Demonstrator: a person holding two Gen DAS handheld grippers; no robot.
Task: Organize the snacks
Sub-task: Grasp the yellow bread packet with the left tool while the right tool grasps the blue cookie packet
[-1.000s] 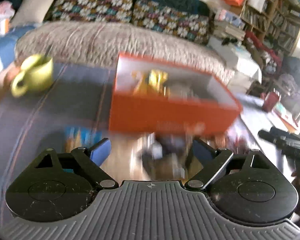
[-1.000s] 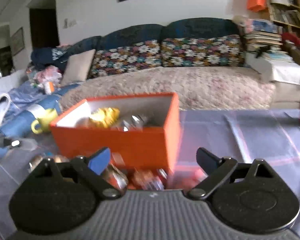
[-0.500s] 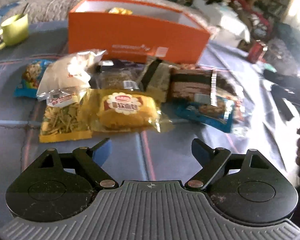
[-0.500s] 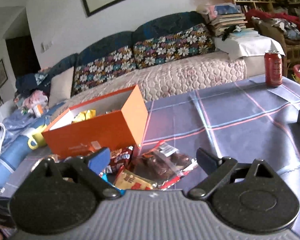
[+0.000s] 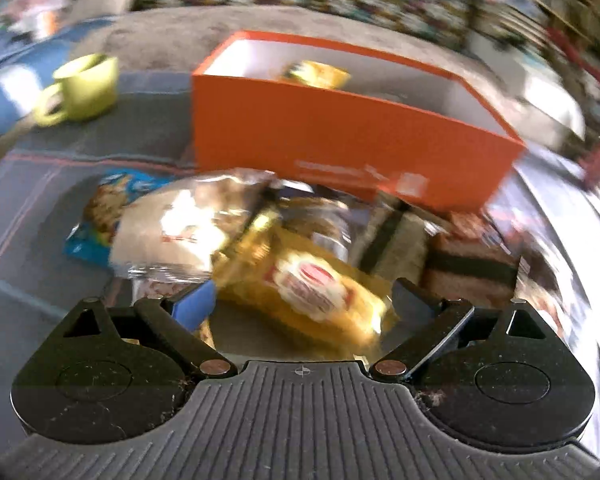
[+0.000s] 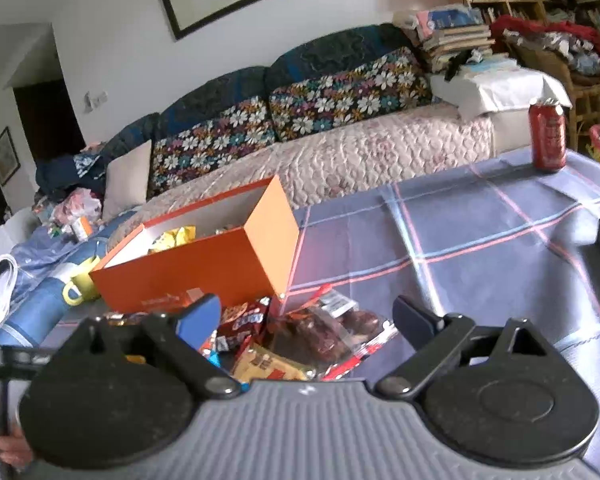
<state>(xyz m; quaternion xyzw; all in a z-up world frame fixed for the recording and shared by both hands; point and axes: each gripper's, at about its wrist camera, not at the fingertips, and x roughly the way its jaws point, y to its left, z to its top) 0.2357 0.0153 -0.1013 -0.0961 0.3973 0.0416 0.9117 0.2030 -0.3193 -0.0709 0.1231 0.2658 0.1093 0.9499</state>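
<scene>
We find the left gripper [image 5: 302,294] tilted down over a heap of snack packets on the plaid tablecloth [image 6: 480,232]; its jaws are opening, and a yellow cake packet [image 5: 308,292] lies between them, though the left wrist view is too blurred for us to say whether either finger touches the wrapper. Just beside that packet, to its left in this view, we note a clear bag with a pale bun [image 5: 172,232], partly overlapping a blue biscuit packet [image 5: 100,208]; to its right sit a dark-banded sandwich pack [image 5: 392,240] and a brown layered cake slice [image 5: 468,268]. Behind the heap stands the orange box [image 5: 340,136], open at the top, with at least one yellow wrapper [image 5: 316,74] inside. A green mug [image 5: 84,88] stands to the box's left, apart from it. The right gripper [image 6: 306,316] hangs above the other end of the heap with its jaws wide apart and nothing between them; below it we see a clear packet of brown pastries [image 6: 328,332], red sweet wrappers [image 6: 240,320] and a tan packet [image 6: 264,364]. In the right wrist view the box's short end faces the camera, and a red drinks can [image 6: 547,136] stands upright at the far edge of the table, well apart from the snacks. A sofa [image 6: 340,152] with floral cushions runs behind the table.
</scene>
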